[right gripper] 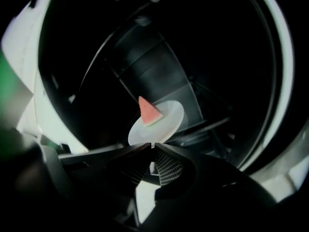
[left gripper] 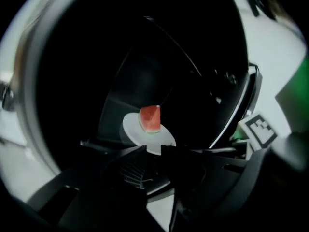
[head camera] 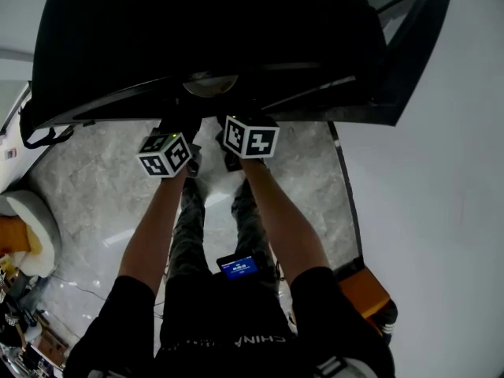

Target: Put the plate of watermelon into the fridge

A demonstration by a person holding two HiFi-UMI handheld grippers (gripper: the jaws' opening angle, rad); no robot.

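Left gripper (left gripper: pixel 153 150) has its jaws parted a little. The near rim of the white plate (left gripper: pixel 137 132) shows in the gap, with neither pad pressing on it. Right gripper (right gripper: pixel 152 146) is pinched onto the plate's near edge, its tips almost meeting. The round, flat plate carries one small watermelon wedge (left gripper: pixel 150 119), red flesh over a thin pale-green rind, point up. It sits inside the dark fridge (head camera: pixel 205 38); whether it rests on a shelf cannot be told.
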